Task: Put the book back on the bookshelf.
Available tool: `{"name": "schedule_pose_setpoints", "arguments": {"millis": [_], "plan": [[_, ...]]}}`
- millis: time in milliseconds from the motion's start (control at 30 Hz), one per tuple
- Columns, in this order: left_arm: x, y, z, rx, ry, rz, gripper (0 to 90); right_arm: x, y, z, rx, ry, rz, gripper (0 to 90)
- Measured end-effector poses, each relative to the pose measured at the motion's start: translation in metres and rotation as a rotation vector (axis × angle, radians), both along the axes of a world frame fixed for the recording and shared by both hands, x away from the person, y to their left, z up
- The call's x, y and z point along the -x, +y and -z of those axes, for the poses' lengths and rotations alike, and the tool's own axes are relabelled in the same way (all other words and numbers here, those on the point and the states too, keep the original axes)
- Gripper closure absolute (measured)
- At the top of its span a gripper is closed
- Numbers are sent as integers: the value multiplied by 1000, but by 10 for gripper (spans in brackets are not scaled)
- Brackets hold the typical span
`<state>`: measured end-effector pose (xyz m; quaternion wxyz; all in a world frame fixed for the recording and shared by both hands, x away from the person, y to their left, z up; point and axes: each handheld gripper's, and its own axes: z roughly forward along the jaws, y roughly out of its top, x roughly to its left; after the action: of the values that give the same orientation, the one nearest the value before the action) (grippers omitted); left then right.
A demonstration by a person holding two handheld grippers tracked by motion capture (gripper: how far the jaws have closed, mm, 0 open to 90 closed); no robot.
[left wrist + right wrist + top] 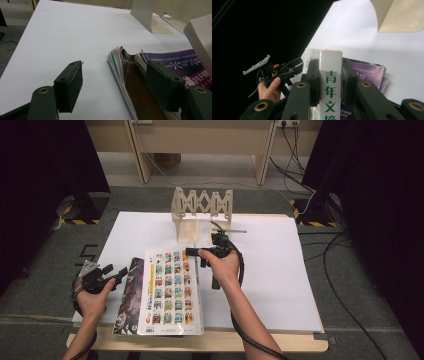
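Books sit at six o'clock on the table (pixel 280 270). We clamp our right gripper (pixel 329 75) on the white book (pixel 170 290) by its spine, lifting it off the purple magazine (pixel 175 62). Left gripper (pixel 112 85) gapes wide, holding nothing. Next we carry the book to the wooden rack (pixel 202 212) at twelve o'clock.

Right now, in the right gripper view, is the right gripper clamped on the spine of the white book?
Yes: the right gripper has its two black pads pressed against both sides of the white book, at the spine with green characters.
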<state>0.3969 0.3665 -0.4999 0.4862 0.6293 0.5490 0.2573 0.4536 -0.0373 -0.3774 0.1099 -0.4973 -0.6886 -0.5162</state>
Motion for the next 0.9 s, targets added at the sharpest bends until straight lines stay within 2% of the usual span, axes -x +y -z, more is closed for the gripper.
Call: {"name": "schedule_pose_setpoints", "arguments": {"millis": [267, 500, 533, 733, 900], "plan": [[-1, -1, 0, -10, -1, 9, 299, 3, -11, -9, 5, -41, 52, 743], [0, -2, 0, -17, -3, 9, 313, 5, -17, -14, 7, -79, 72, 744], [0, -3, 0, -21, -3, 10, 312, 5, -19, -17, 8, -99, 76, 744], [0, -3, 0, -25, -2, 11, 307, 4, -25, -26, 11, -142, 96, 744], [0, -5, 0, -52, -5, 18, 309, 4, -31, -30, 9, -191, 129, 743]]}}
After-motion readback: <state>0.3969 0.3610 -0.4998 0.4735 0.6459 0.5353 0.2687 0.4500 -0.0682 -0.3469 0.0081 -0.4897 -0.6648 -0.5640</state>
